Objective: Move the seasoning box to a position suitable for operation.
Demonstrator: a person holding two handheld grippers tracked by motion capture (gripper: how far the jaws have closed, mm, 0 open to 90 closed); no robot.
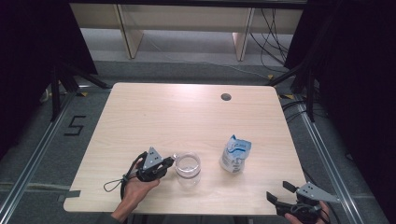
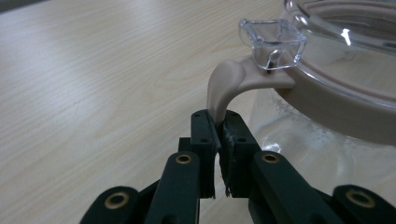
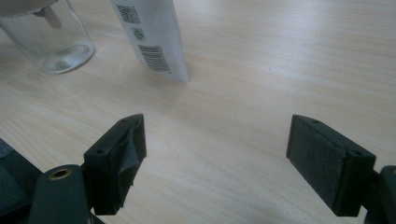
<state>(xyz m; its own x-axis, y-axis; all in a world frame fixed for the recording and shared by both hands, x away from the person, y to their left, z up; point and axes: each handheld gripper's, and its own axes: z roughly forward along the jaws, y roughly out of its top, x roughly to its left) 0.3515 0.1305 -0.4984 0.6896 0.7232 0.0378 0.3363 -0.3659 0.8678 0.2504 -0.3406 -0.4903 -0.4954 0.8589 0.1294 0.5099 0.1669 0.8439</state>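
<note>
At the near edge of the pale wooden table (image 1: 187, 112), the right gripper (image 1: 281, 192) sits by the near right corner, its black jaws spread wide with nothing between them; in the right gripper view the two padded fingers (image 3: 122, 158) frame bare tabletop, well short of the clear glass jug (image 1: 188, 169).

Slightly farther in, a hand (image 1: 135, 192) coming up from the near left edge holds the left gripper (image 1: 171, 162), topped by its grey three-cornered plate, level and pointed at the jug's left side. In the left gripper view, the jaws are clamped narrowly on the jug's beige plastic curved handle (image 2: 227, 86), which drops from the beige collar (image 2: 336, 107) around the jug's rim, just below a small clear thumb tab (image 2: 273, 38).

The jug itself stands upright in the near half of the table, a little left of centre, touching the left gripper's tips. Just right of the jug, and apart from it, stands a white and blue plastic pouch (image 1: 235, 154), its top crumpled open; its barcode (image 3: 154, 57) faces the right gripper.

Beyond the jug, near the far edge, is a round dark cable hole (image 1: 226, 97).
</note>
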